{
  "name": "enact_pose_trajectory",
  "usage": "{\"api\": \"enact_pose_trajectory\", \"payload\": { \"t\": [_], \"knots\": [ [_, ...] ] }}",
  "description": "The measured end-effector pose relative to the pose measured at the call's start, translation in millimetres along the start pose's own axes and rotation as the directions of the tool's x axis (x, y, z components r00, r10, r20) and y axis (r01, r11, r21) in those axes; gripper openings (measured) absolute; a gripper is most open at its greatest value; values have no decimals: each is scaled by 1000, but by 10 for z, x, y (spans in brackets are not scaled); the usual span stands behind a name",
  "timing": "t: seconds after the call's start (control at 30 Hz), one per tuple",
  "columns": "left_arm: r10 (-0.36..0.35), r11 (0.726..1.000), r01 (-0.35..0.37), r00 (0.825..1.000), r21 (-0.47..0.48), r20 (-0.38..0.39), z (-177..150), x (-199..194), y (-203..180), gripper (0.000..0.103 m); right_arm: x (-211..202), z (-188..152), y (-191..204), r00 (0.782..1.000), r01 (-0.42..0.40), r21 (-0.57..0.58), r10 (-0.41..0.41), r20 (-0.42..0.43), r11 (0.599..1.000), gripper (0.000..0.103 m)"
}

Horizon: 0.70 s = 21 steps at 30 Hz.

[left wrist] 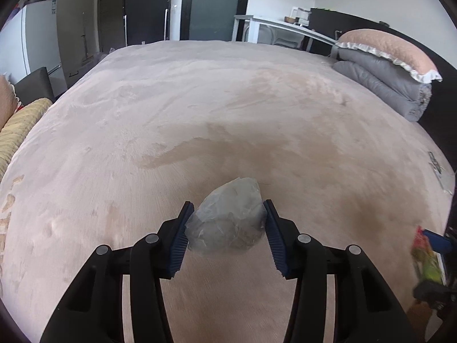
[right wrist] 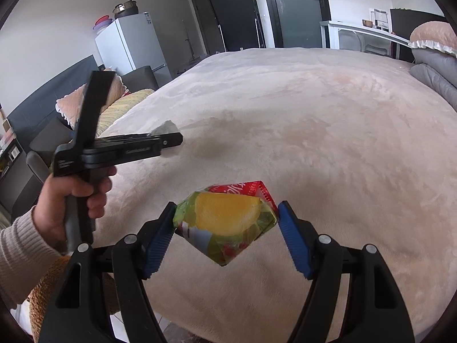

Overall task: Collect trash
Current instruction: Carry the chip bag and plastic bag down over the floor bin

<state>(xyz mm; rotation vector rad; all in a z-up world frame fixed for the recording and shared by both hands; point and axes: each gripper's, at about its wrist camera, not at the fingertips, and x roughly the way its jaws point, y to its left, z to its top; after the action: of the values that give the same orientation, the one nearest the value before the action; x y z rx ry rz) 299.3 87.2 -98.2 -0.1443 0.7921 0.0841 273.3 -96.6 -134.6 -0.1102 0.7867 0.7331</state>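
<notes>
Left-wrist view is filled by a wide bed [left wrist: 228, 100] spread with a pale pink plush cover, on whose far right corner folded grey bedding [left wrist: 385, 85] topped by a frilled pillow [left wrist: 391, 48] is stacked. A crumpled clear plastic bag [left wrist: 228, 217] is clamped between the blue pads of the left gripper [left wrist: 227, 225], above the cover. A crushed green-and-yellow juice carton [right wrist: 225, 220] is pinched in the right gripper [right wrist: 225, 228], just clear of the bed.
</notes>
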Motion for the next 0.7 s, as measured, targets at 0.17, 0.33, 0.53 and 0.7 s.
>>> {"api": "enact_pose_trajectory", "payload": {
  "t": [0.17,0.33,0.53,0.7],
  "knots": [
    [-37,999,37,999,25,12,-136,-333,-134,48,-105,-110,88,1000,14,8,-13,-1,1000,71],
    [-70,997,69,997,40,23,-310,-675,-236,48,-245,-198,198,1000,18,12,-18,2,1000,71],
    [-102,994,100,994,48,34,-537,-1055,-333,48,-456,-294,353,1000,26,2,-26,10,1000,71],
    [-127,990,124,991,67,39,-744,-1332,-446,48,-626,-393,447,999,33,-3,-33,12,999,71]
  ]
}}
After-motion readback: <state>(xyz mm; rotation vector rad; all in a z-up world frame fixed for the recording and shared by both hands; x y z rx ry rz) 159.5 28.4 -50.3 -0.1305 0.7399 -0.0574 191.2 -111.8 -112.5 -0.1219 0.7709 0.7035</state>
